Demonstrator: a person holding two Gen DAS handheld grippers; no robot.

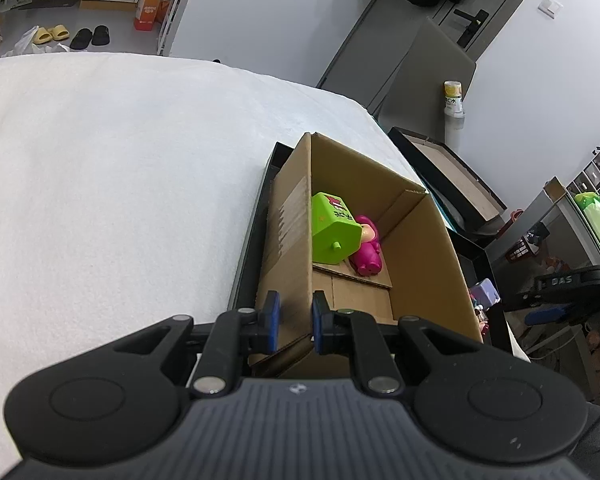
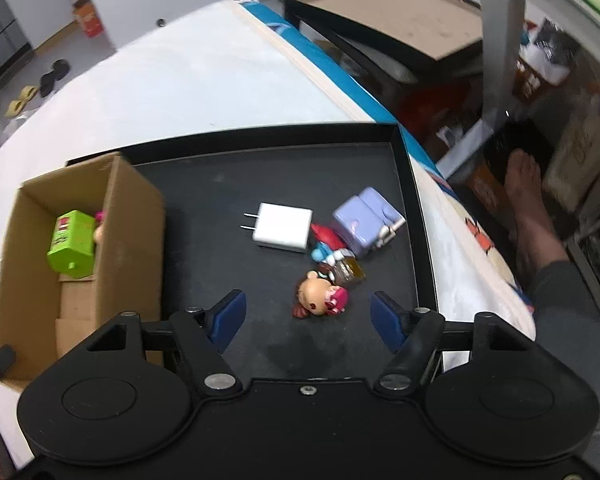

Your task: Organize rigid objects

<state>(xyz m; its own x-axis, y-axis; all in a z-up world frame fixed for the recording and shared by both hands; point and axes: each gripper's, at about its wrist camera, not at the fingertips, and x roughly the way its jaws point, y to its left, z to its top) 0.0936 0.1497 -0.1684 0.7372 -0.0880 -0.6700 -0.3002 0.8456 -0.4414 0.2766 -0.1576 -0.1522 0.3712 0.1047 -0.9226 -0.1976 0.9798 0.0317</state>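
A cardboard box (image 1: 416, 248) stands on a black tray (image 2: 204, 248) on the white bed. It holds a green block toy (image 1: 334, 228) and a pink figure (image 1: 366, 248); both also show in the right wrist view, the green toy (image 2: 72, 244) clearest. My left gripper (image 1: 296, 322) is narrowly open astride the box's near left wall. My right gripper (image 2: 308, 316) is wide open and empty above the tray, just short of a small doll figure (image 2: 320, 294). Beyond lie a white charger (image 2: 282, 226), a lilac block (image 2: 366, 220) and a blue-red figure (image 2: 328, 246).
White bed cover (image 1: 100, 180) spreads left of the tray. A second black tray (image 2: 384, 12) and cluttered shelves (image 2: 540, 60) stand off the bed to the right. A person's bare foot (image 2: 528, 192) is on the floor there.
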